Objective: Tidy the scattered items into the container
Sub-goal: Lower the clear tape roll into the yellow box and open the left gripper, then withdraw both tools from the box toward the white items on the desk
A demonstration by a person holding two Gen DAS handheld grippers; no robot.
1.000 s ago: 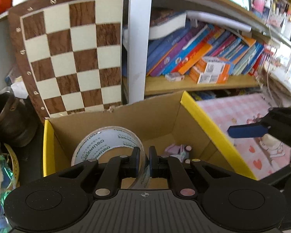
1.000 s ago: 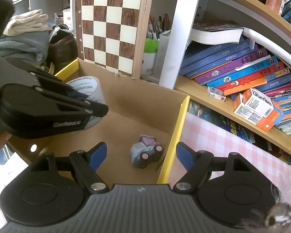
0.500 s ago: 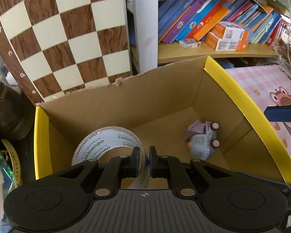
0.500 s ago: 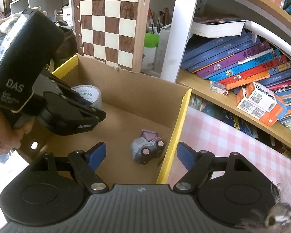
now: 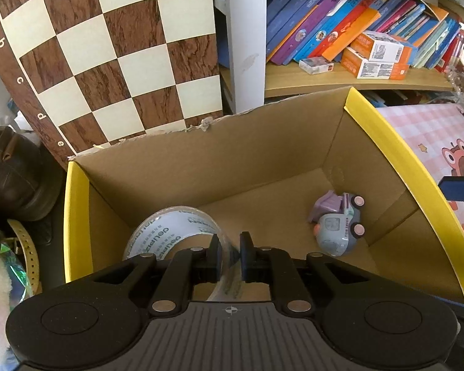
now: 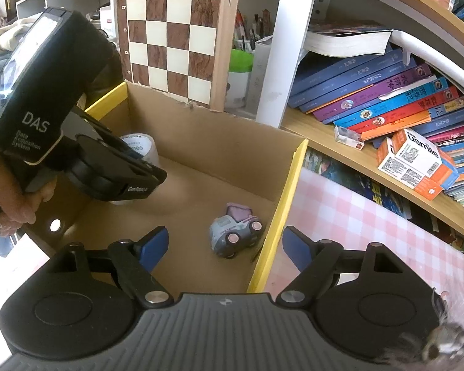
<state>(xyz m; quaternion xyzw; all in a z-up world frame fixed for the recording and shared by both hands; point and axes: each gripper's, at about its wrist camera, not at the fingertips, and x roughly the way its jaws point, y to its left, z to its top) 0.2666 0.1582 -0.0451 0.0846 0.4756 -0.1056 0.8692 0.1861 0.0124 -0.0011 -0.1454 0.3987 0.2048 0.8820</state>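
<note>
A wooden chessboard (image 5: 108, 61), its edge lettered a to e, stands upright behind an open cardboard box (image 5: 232, 160) with yellow-taped rims, the container at the centre of a cluttered room. Behind the box on the other side, past a white post, a wooden shelf (image 6: 349, 151) carries a leaning row of books with Chinese titles, two orange-and-white cartons, the nearer reading "usmile" (image 6: 417, 160), and one small white packet. A pink checked cloth (image 6: 355, 216) printed with a cartoon animal covers the surface beside the box.

Inside the box lie two items: one roll of clear tape (image 5: 173, 232) printed "deli" in blue, near the left wall, and one small grey-and-lilac toy car (image 5: 337, 225) marked "FUN TRUCK", against the right wall.

The left gripper (image 5: 229, 255), whose body reads "DAS Data Acquisition System" and "GenRobot.ai", reaches down into the box; its jaws have just been easing apart a little, the tape roll's wall in the narrow gap between them, and whether the pads press it cannot be told. The right gripper (image 6: 225, 247) hovers above the box's near edge, blue-padded jaws wide apart and empty, the toy car below between them.
</note>
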